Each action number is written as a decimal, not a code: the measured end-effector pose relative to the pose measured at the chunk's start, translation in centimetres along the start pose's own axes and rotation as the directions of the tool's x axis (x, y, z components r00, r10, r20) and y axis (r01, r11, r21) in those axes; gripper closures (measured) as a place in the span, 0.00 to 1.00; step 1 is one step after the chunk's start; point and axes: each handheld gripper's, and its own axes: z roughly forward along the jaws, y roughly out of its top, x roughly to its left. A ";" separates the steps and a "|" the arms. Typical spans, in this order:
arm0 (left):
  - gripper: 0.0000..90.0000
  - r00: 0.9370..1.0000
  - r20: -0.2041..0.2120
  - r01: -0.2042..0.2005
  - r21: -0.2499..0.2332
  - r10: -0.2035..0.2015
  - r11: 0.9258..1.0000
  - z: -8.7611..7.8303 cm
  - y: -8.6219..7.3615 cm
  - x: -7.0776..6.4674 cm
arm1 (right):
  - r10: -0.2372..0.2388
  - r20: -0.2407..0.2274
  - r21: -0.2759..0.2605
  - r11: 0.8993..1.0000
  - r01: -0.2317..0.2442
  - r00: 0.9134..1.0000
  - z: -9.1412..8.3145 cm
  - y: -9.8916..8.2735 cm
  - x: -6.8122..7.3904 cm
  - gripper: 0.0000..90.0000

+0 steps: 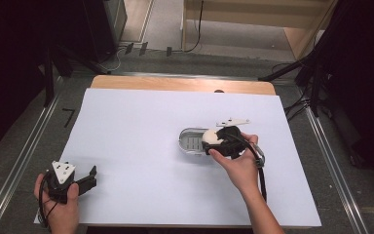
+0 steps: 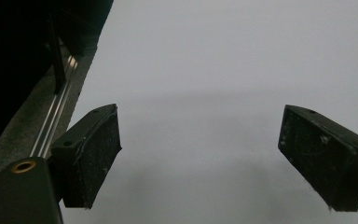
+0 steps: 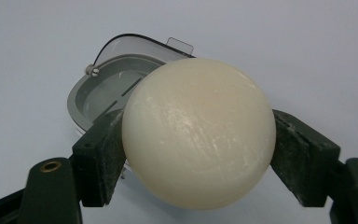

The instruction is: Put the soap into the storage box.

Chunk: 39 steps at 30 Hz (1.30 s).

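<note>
Two jaws of our right gripper (image 3: 198,154) are clenched on the soap (image 3: 198,133), a cream oval bar held just above the near end of the grey dish (image 3: 103,88), whose clear lid (image 3: 135,44) stands swung back. We judge the step is seating the soap in the dish: we should keep it level, carry it forward over the slotted floor, lower until it rests, then release. Tilting risks catching the rim. Our left gripper (image 1: 80,183) rests well apart at the near left corner, jaws spread wide and empty. We work on a white sheet over a wooden surface (image 1: 175,84); around it lie grey floor, metal rails, cables and dark curtains.
</note>
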 end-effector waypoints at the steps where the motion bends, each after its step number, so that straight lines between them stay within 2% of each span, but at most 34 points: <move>1: 0.15 1.000 0.000 0.000 0.000 0.000 1.000 0.0 0.0 0.0 | -0.005 -0.002 0.002 1.000 0.005 1.000 0.2 0.1 0.1 0.28; 21: 0.15 1.000 -0.003 -0.002 -0.001 0.002 1.000 0.1 0.0 -0.1 | 0.000 -0.018 0.018 1.000 0.000 1.000 2.3 0.8 1.2 0.28; 39: 0.15 1.000 -0.003 -0.010 0.006 0.010 1.000 0.1 0.0 -0.2 | 0.007 -0.021 0.035 0.999 -0.007 1.000 3.3 0.8 1.0 0.28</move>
